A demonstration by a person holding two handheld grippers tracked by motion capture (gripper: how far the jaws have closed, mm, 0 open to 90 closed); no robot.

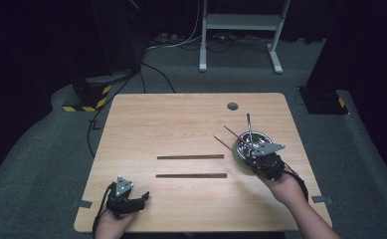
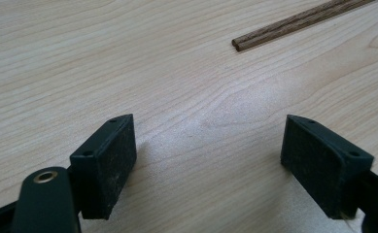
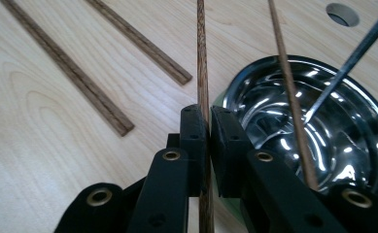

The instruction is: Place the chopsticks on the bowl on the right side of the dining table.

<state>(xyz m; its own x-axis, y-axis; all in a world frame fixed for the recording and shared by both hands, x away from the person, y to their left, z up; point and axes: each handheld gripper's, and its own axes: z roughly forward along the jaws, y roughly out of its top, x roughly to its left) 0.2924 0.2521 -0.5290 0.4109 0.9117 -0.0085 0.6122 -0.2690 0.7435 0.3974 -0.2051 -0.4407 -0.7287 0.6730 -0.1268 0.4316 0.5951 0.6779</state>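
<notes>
My right gripper [image 3: 207, 124] is shut on a single brown chopstick [image 3: 202, 58] that runs up between its jaws, beside a shiny metal bowl [image 3: 371, 145]. A second chopstick [image 3: 286, 87] leans over the bowl's rim, and a metal utensil [image 3: 352, 58] stands in the bowl. In the high view the right gripper [image 1: 254, 155] sits over the near edge of the bowl [image 1: 238, 149], with the held chopstick [image 1: 223, 143] pointing up and left. At the table's front left my left gripper [image 1: 142, 197] rests low, its jaws [image 2: 208, 141] open over bare wood.
Two paired sets of chopsticks [image 1: 190, 157] [image 1: 191, 175] lie side by side mid-table; one pair's ends [image 2: 293, 22] show ahead of the left gripper. A round cable hole [image 1: 232, 106] is near the far edge. A white frame [image 1: 241, 22] and cables stand beyond the table.
</notes>
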